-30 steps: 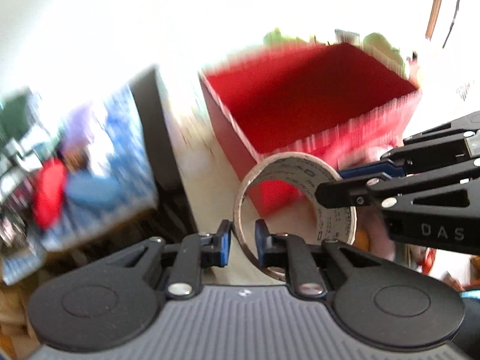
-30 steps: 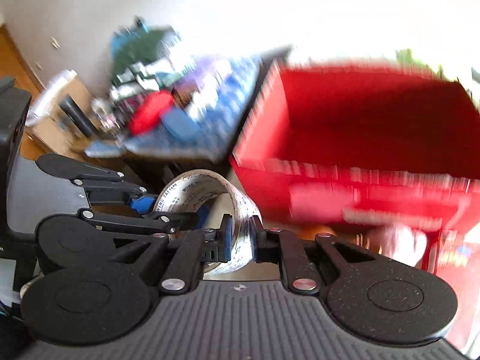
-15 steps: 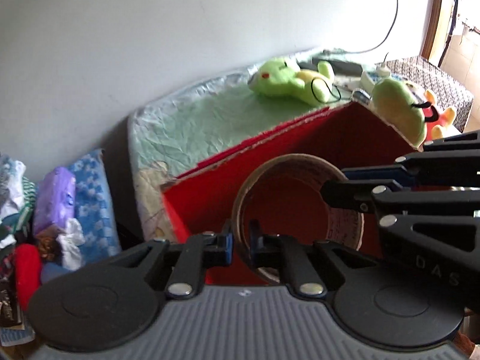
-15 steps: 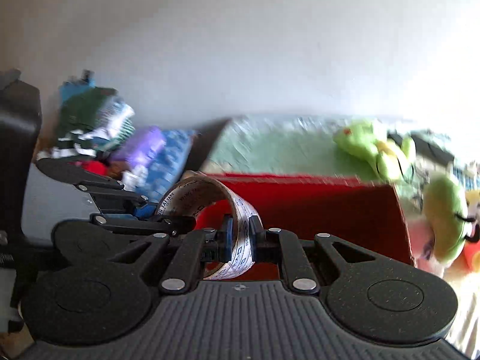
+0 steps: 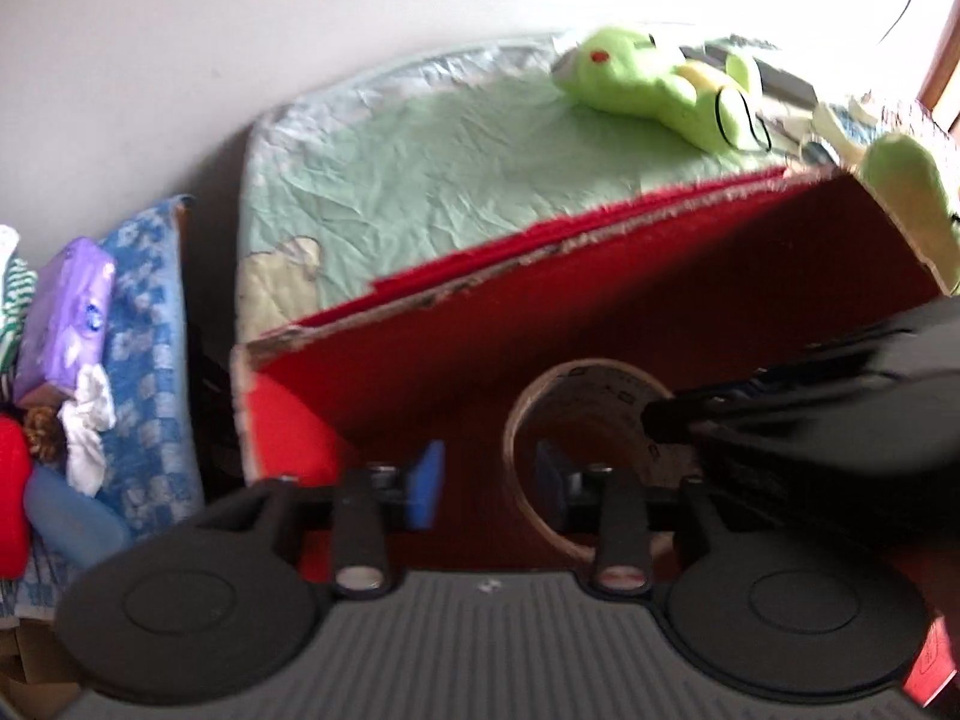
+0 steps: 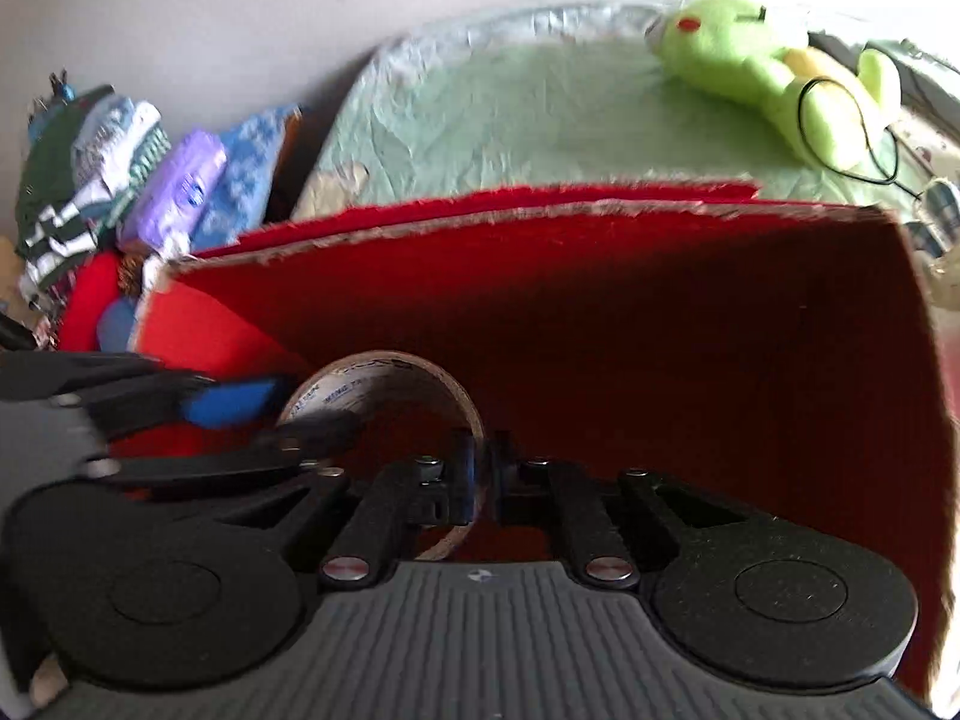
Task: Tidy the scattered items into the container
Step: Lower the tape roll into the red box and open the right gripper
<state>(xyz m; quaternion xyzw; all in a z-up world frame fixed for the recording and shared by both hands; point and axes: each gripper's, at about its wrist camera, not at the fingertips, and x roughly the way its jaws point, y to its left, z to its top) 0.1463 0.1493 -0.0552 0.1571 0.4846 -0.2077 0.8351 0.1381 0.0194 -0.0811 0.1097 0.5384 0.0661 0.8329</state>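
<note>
Holding the tape roll (image 6: 384, 414) inside the red box (image 5: 600, 276), I pinch its band with my right gripper (image 6: 483, 480), jaws nearly closed on the thin wall of the ring. My left gripper (image 5: 489, 483) is opening; one blue pad sits inside the ring, the other outside it, and neither looks pressed on the band.

Risks, judged from here:
- With one thin-wall pinch, the roll may swing or twist on the right jaws once the left side lets go, then drop edge-on and roll toward a box corner. It stays in the box, so low cost.
- The left inner finger is still inside the ring. Pulling out sideways could hook the band and yank the roll out of the right grip, or drag it up over the box wall.
- The two grippers sit close together above the box floor; they could knock each other on the way out.
- The box wall looks like soft felt-covered board with a frayed top edge; a gripper catching it may tip or shift the box.

Materials:
- roll: cardboard core, brown outside, printed white liner inside, rigid hoop.
- box: red, fuzzy, matte, straight-sided, floor in deep shadow.
- Behind the box, a wrinkled pale green sheet (image 6: 510, 120) with a lime plush toy (image 6: 768, 78), soft.
- Left of the box, a pile of folded cloth (image 6: 108, 156).
</note>
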